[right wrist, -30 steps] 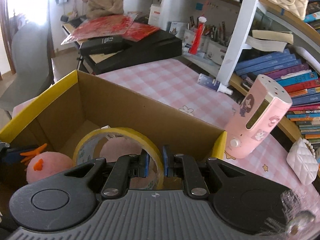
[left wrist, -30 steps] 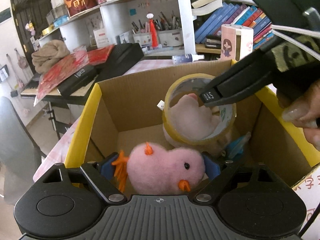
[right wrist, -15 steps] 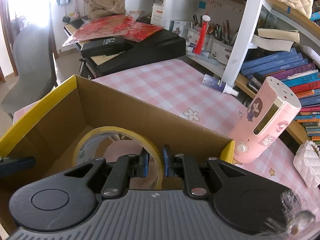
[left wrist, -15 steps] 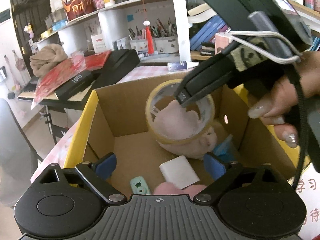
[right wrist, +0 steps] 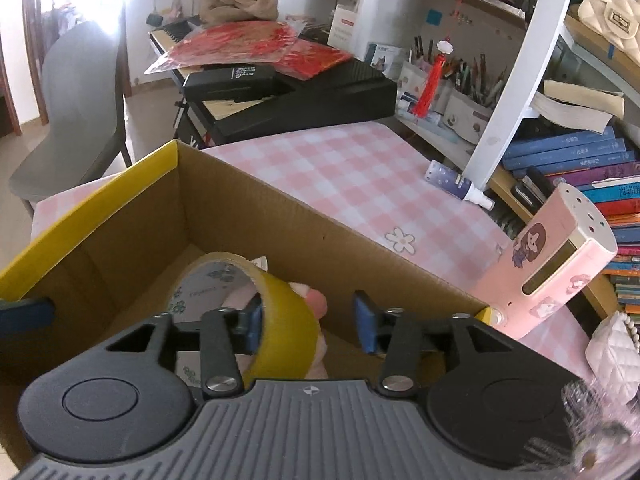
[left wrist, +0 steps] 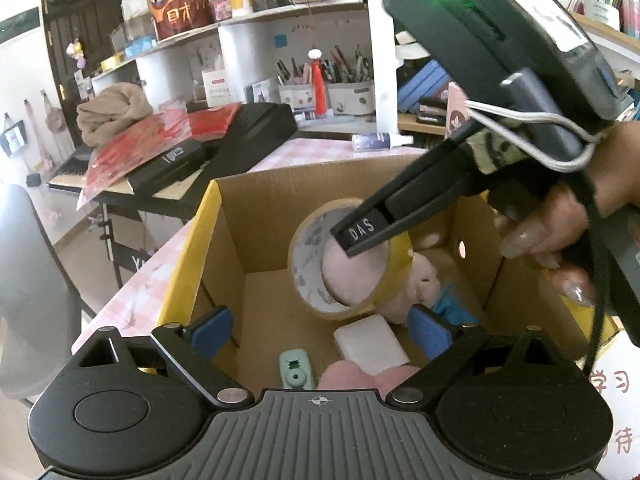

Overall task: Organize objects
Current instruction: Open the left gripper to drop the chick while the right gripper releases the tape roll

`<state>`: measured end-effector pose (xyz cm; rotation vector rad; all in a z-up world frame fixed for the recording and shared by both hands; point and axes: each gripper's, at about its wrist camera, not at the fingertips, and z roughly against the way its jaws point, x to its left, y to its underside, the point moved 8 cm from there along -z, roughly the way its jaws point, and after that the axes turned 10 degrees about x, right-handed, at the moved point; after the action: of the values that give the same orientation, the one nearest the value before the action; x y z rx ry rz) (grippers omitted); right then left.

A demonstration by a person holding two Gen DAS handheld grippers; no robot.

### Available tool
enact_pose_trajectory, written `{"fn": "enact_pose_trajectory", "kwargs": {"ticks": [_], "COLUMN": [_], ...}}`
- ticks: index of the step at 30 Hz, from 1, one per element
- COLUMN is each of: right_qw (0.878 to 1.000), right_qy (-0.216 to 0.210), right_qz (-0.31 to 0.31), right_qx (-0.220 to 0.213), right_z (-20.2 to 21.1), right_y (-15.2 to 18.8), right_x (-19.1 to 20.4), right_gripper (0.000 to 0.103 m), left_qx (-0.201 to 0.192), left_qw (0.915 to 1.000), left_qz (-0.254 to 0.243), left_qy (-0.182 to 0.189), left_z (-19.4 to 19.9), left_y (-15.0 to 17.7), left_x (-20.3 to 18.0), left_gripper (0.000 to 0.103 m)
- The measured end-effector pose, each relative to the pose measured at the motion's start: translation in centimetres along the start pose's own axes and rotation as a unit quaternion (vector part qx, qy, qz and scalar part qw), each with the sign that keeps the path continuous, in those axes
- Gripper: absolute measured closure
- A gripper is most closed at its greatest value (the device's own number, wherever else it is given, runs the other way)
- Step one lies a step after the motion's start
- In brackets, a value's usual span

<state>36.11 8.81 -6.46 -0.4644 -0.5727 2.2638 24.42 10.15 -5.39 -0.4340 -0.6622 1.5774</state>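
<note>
Right wrist view, pink checked tablecloth (right wrist: 360, 176), crowded shelves (right wrist: 520, 80)

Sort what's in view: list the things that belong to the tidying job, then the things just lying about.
Job:
- cardboard box
- tape roll, between the right gripper and its opening jaws
- pink plush, white block, green gadget, inside the box
- left gripper, empty

Lying about:
- spray bottle
- pink device
- books
</note>
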Motion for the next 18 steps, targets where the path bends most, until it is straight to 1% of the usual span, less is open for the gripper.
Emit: {"fn": "enact_pose_trajectory", "kwargs": {"ticks": [1,4,10,18], "right_qw": [1.0,1.0,1.0,1.0], "right_qy": [-0.001,-0.005,-0.011,-0.015], "right_qz": [0.0,0.003,0.0,-0.009], "right_qx": [0.0,-0.002,-0.006,0.001], "right_z": [0.2,1.1,3.1,5.4], "right_y": [0.1,0.5,1.6,3.7], "right_x": [0.0,0.3,0.7,1.3], "right_gripper": [0.041,0.034,0.029,0.022], "left_qx": [-0.001,-0.007,-0.02,-0.026], "left_qw": [1.0,1.0,0.9998,0.9994], "left_qz": [0.001,0.005,0.007,0.017], "left_qy": [0.0,0.001,0.006,0.013], "left_z": [0.1,0.6,1.6,2.5], "left_y": [0.0,0.1,0.2,1.1], "left_x": [0.1,0.3,0.6,1.3], "left_gripper": [0.007,0.007,0.006,0.006]}}
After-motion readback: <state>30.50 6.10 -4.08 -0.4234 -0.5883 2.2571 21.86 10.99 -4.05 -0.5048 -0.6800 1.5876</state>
